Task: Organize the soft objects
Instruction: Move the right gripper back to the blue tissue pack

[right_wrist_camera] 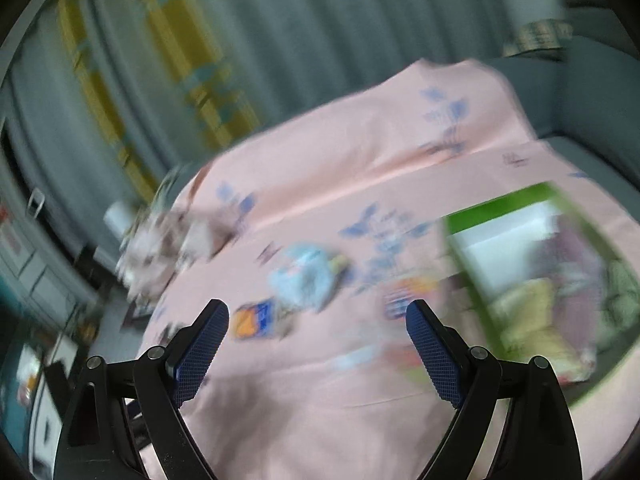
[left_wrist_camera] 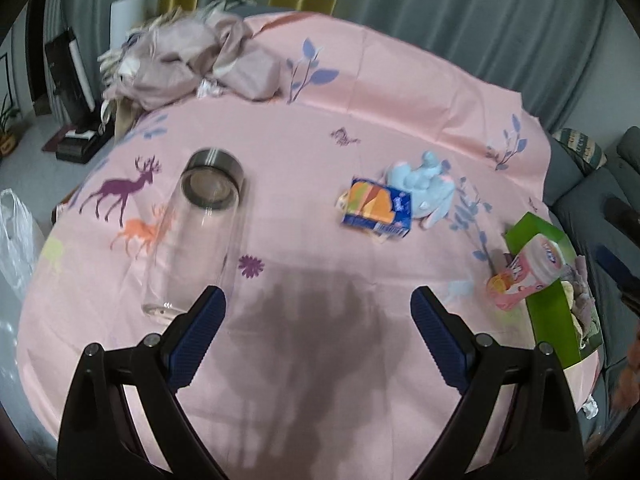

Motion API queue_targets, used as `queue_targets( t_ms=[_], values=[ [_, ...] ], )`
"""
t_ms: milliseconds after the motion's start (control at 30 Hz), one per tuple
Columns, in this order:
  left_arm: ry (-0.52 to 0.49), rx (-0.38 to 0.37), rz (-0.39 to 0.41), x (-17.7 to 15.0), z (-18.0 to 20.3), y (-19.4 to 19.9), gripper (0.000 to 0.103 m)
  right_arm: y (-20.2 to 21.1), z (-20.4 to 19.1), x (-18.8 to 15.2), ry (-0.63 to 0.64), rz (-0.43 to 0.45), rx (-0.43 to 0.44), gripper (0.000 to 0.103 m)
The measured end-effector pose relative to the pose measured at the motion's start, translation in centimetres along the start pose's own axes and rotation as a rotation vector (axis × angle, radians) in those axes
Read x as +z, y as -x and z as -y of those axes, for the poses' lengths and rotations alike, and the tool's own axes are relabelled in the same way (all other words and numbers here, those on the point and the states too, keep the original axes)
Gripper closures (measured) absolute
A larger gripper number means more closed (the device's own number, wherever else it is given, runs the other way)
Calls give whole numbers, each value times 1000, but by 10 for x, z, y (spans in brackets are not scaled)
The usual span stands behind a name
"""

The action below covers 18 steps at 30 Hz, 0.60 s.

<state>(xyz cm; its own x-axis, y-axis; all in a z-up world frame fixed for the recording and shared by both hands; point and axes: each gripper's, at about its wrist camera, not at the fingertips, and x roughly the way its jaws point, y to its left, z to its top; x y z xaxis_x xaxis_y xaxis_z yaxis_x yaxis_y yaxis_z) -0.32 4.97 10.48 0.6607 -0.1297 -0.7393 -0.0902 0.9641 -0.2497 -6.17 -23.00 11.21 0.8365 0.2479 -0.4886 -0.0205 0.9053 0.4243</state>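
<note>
The blue plush toy point(left_wrist_camera: 424, 188) is lying on the pink cloth point(left_wrist_camera: 304, 140), near the middle of the table, touching a small tissue pack point(left_wrist_camera: 376, 210) printed orange and blue that is sitting just in front of it. In the right wrist view the toy point(right_wrist_camera: 304, 280) is showing only as a pale blue smear, since that picture is heavily blurred. Toward the right edge, a green box point(left_wrist_camera: 556, 320) is standing open with crumpled cloths point(right_wrist_camera: 560, 280) already inside, so it is probably serving as the bin for soft things. A pink wipes pack point(left_wrist_camera: 528, 276) is leaning against the box's near wall, apparently waiting its turn or simply set down there.

The left gripper point(left_wrist_camera: 318, 308) is hovering over bare cloth with its jaws spread wide and nothing between them; its shadow is falling on the cloth just ahead. The right gripper point(right_wrist_camera: 318, 320) is likewise gaping wide and carrying nothing, and it is angled toward the stretch between the toy and the box, which suggests it is heading for another pickup.

Farther out, a clear glass bottle point(left_wrist_camera: 196, 236) with a metal cap is lying on its side at the left, beside the left finger; being hard, it is likely being left out of the sorting. At the far left corner a heap of mauve fabric point(left_wrist_camera: 188, 64) is bunched up, probably still to be dealt with. Grey curtains point(left_wrist_camera: 440, 8) are hanging behind the table.
</note>
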Motion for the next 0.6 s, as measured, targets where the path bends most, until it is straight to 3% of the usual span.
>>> queue_targets(
  t_ms=[67, 167, 300, 433, 600],
  values=[
    [-24, -1, -36, 0, -1, -5, 10, -38, -28, -3, 43, -102, 46, 12],
    [-2, 8, -26, 0, -7, -3, 10, -99, -61, -4, 93, -210, 64, 12],
    [6, 15, -15, 4, -12, -3, 10, -175, -81, -14, 119, -338, -6, 12],
    [15, 21, -65, 4, -16, -12, 10, -216, -91, -29, 181, -377, -97, 12],
    [19, 7, -63, 6, -18, -11, 10, -236, -81, -41, 123, -411, -109, 15]
  ],
)
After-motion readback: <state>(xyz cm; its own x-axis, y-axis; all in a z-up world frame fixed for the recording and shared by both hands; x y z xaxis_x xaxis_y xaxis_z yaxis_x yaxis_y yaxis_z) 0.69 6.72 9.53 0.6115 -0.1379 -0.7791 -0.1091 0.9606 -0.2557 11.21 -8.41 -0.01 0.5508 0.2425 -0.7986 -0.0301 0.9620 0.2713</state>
